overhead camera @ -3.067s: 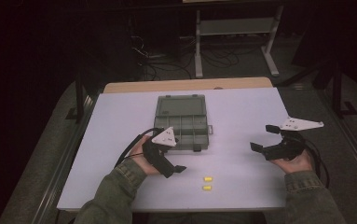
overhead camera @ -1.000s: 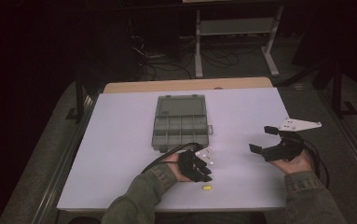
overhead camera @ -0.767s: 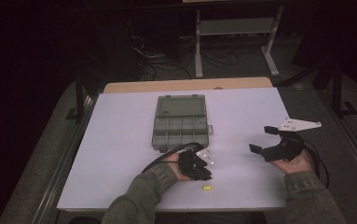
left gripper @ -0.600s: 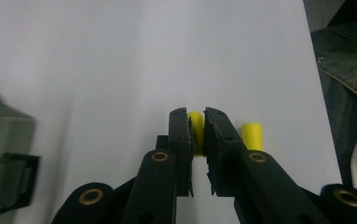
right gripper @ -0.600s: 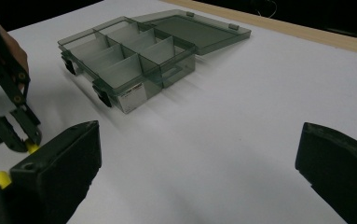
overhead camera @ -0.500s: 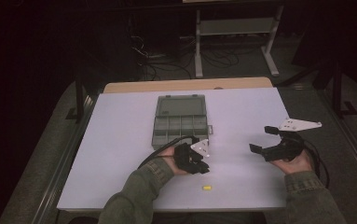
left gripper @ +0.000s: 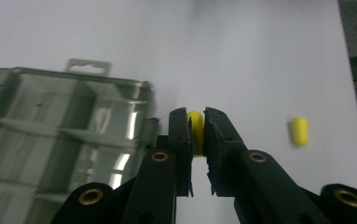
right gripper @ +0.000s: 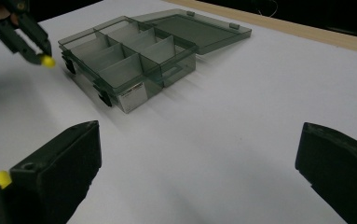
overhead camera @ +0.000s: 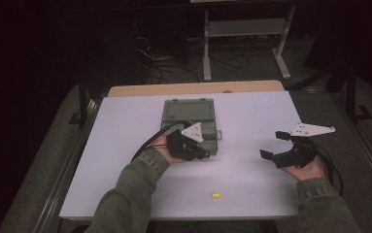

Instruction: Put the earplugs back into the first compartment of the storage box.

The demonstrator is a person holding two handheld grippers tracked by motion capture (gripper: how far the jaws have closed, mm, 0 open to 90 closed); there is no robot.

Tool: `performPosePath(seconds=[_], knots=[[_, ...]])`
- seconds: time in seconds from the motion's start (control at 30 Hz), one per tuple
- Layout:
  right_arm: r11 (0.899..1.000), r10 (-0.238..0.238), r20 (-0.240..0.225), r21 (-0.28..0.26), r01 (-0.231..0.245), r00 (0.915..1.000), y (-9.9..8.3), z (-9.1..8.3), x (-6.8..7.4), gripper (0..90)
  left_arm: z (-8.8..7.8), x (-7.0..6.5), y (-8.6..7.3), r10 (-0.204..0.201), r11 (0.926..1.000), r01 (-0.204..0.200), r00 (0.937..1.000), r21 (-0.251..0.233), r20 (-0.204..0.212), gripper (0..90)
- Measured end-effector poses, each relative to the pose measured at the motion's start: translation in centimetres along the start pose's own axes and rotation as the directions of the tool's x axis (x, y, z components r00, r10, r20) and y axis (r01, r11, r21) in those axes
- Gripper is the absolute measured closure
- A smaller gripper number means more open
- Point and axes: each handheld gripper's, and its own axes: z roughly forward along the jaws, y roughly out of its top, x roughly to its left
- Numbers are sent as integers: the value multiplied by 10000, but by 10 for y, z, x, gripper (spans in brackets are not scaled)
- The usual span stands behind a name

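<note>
White tabletop (overhead camera: pixel 125 145) lay under us. We had just closed our left gripper (left gripper: pixel 197 122) on one small yellow foam earplug (left gripper: pixel 195 129) and lifted it beside the open smoky-grey plastic compartment box (overhead camera: pixel 189 112); sorting had begun. A second yellow earplug (overhead camera: pixel 215 195) remained near the table's front edge. Our right gripper (overhead camera: pixel 275 145) waited, jaws wide, empty.

Two yellow foam earplugs: one (left gripper: pixel 195 126) pinched in the left claw (left gripper: pixel 196 122), the other (overhead camera: pixel 215 195) lying loose on the bench (overhead camera: pixel 125 145). One grey compartment box (overhead camera: pixel 189 112) with its lid open. Two claws, the right claw (overhead camera: pixel 272 145) being the second.
</note>
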Motion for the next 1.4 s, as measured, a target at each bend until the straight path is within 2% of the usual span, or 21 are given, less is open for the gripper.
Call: performPosePath(seconds=[0.03,0.07,0.2,0.37,0.4,0.43,0.6,0.73,0.77,0.8,0.83,0.87,0.93,0.97,1.0,1.07,1.1,1.13,1.17,1.23,1.4], knots=[[10000,0,0,0,0,10000,0,0,0,0,0,0,0,0,10000,0,10000,0,0,814],[10000,5,-4,-11,-6,10000,0,0,0,0,-7,8,-2,-132,9999,132,9997,2,-214,814],[10000,7,-14,-3,-7,10000,0,0,0,0,-22,24,-9,-515,9986,509,9970,-134,-570,815],[10000,11,-11,5,-11,10000,0,0,0,0,-33,41,-19,-1106,9937,1081,9895,-309,-928,815],[10000,11,-11,5,-11,10000,0,0,0,0,-33,41,-19,-1106,9937,1081,9895,-309,-928,815],[10000,-3,-15,-16,3,10000,0,0,0,0,-35,47,-24,-1342,9906,1306,9852,-405,-1065,815],[10000,48,-33,75,-48,10000,-1,1,0,0,-42,63,-36,-1865,9819,1794,9716,-606,-1455,815],[10000,51,-39,81,-51,10000,-2,1,-1,0,-45,73,-48,-2228,9748,2152,9538,-592,-2014,814],[10000,51,-39,81,-51,10000,-2,1,-1,0,-45,73,-48,-2228,9748,2152,9538,-592,-2014,814],[10000,40,-27,78,-39,10000,-2,1,-1,0,-46,77,-55,-2485,9686,2401,9427,-646,-2227,814],[10000,44,-30,73,-44,10000,-2,1,-1,0,-46,77,-55,-2485,9686,2401,9427,-646,-2227,814],[10000,41,-33,75,-40,10000,-2,1,-1,0,-48,81,-61,-2740,9616,2611,9320,-847,-2371,814],[9999,43,-44,99,-43,10000,-2,1,-1,0,-49,85,-67,-2947,9555,2809,9219,-897,-2517,814],[9999,40,-44,106,-40,10000,-2,1,-1,0,-49,87,-69,-3048,9524,2907,9177,-922,-2549,814],[9999,41,-55,121,-40,10000,-2,2,-1,0,-49,87,-69,-3048,9524,2907,9177,-922,-2549,814],[9999,32,-61,126,-32,10000,-2,2,-1,0,-49,93,-76,-3224,9465,3066,9096,-1004,-2620,814],[9999,31,-65,123,-30,10000,-2,2,-1,0,-49,93,-76,-3224,9465,3066,9096,-1004,-2620,814],[9999,28,-71,114,-27,10000,-2,2,-1,0,-48,96,-80,-3355,9415,3127,9050,-1254,-2617,814],[9999,45,-65,120,-45,10000,-2,2,-1,0,-48,98,-81,-3377,9405,3138,9053,-1300,-2577,815],[9999,42,-77,125,-41,10000,-2,1,-1,0,-45,101,-82,-3283,9442,3073,9067,-1185,-2648,815],[9999,77,-60,135,-76,10000,-3,1,-1,0,-36,104,-85,-3320,9432,3228,9104,-779,-2468,815]])
